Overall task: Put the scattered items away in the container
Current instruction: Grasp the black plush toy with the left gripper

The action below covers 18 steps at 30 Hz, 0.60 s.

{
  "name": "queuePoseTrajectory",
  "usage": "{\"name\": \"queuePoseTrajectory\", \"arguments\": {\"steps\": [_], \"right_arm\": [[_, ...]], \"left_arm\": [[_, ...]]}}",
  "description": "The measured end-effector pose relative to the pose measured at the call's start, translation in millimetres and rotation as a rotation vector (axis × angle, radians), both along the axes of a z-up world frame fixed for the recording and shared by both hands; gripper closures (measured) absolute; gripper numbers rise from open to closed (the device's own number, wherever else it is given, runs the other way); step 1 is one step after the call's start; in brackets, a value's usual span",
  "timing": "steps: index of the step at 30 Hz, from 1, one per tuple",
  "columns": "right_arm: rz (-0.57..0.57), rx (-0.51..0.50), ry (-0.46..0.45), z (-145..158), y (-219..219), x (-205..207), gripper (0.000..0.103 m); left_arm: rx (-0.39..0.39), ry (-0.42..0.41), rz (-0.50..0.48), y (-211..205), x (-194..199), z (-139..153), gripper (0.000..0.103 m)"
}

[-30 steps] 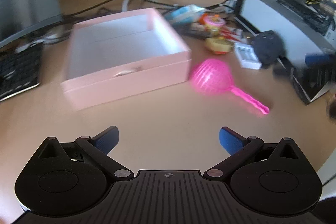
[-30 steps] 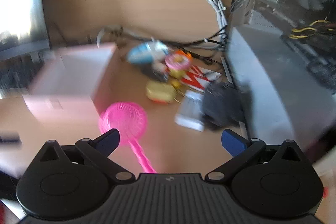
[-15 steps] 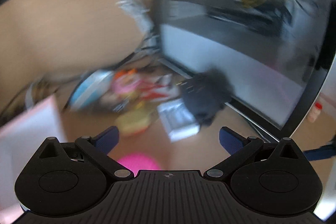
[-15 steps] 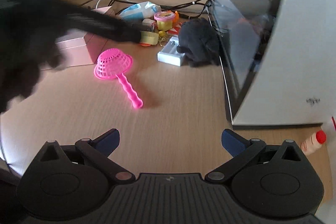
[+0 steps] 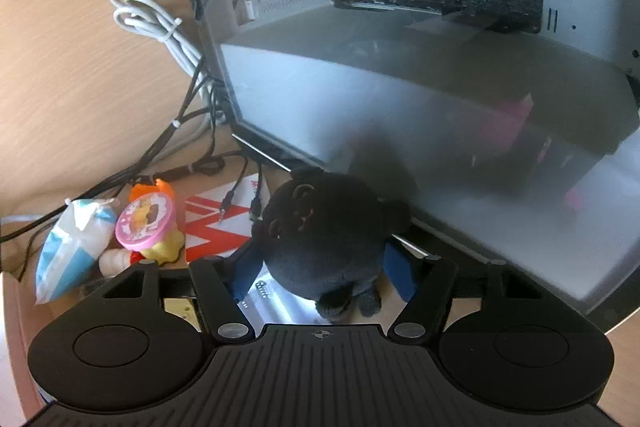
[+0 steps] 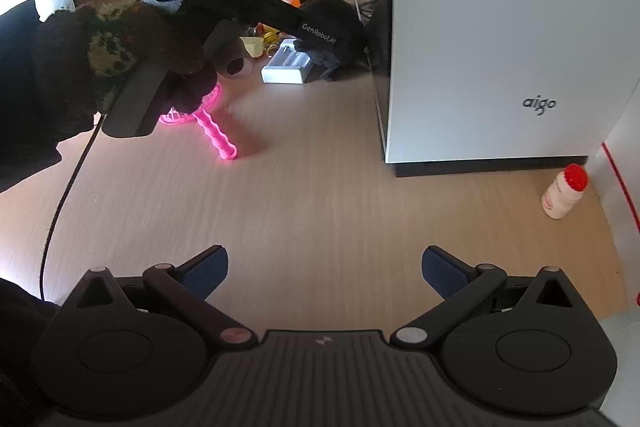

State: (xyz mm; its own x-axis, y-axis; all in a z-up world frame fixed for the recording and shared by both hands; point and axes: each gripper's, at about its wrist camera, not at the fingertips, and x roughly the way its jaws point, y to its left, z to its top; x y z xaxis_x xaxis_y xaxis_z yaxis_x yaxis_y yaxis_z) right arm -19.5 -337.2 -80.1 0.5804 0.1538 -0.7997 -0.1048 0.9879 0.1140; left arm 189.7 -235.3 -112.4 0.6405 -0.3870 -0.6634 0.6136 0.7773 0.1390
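Left gripper, jaws just closing onto the round black plush toy at lower centre, risks dragging the white plastic tray beneath it; right gripper wide, empty.

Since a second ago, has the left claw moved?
Yes. The left claw swung away from the pink box to the PC case, jaws just closing around the black plush.

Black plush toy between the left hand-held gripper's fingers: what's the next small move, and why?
Probably lift it straight up. The left hand-held gripper has just been closing, and its blue pads flank the black plush toy, seemingly pressing it. The toy partly lies on a white tray against the computer case.
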Motion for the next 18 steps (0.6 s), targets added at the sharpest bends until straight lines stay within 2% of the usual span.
{"name": "queuePoseTrajectory", "arguments": {"steps": [2,7,13,15,18], "right_arm": [[0.003,-0.006,-0.002,1,0,-2,0.000],[0.044,-0.024,-0.015,4,13,2,0.000],[0.132,-0.024,-0.023,4,47,21,0.000],[0.166,-0.016,-0.014,1,59,29,0.000],[0.235,-0.025,-0.013,-4,79,38,0.000]], "left_arm": [[-0.001,-0.002,0.003,2,-1,3,0.038],[-0.040,-0.022,0.035,28,-21,27,0.040],[-0.117,-0.024,0.106,92,-79,66,0.040],[-0.112,-0.019,0.124,117,-105,68,0.039],[-0.054,0.000,0.174,149,-134,52,0.039]]}}
